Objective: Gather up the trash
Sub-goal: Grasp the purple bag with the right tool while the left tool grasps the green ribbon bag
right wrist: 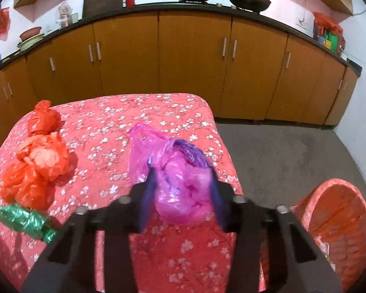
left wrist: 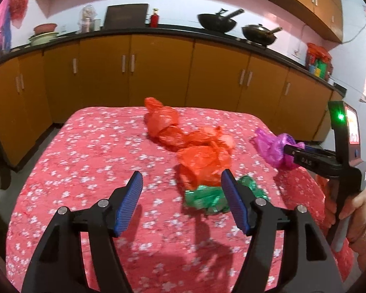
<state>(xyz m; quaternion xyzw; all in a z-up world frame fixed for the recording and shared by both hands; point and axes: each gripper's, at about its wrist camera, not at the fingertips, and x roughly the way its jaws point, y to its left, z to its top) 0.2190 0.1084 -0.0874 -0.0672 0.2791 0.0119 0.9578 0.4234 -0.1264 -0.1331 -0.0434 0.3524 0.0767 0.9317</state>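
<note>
A table with a red flowered cloth point(left wrist: 90, 151) point(right wrist: 158, 112) holds crumpled plastic bags. My right gripper point(right wrist: 183, 175) point(left wrist: 289, 149) is shut on a pink-purple bag point(right wrist: 180, 190) point(left wrist: 273, 146) and holds it just above the table's right side. My left gripper point(left wrist: 181, 183) is open and empty above the table's near middle. A green bag point(left wrist: 205, 199) point(right wrist: 24, 219) lies by its right finger point(left wrist: 234, 202). Orange-red bags point(left wrist: 197, 163) point(right wrist: 36, 168) lie beyond it, with another orange-red bag point(left wrist: 162, 117) point(right wrist: 42, 117) farther back.
A red-lined basket point(right wrist: 339, 222) stands on the grey floor to the right of the table. Orange cabinets point(left wrist: 158, 70) with a dark counter run along the far wall, with woks point(left wrist: 217, 22) on top. Grey floor lies between table and cabinets.
</note>
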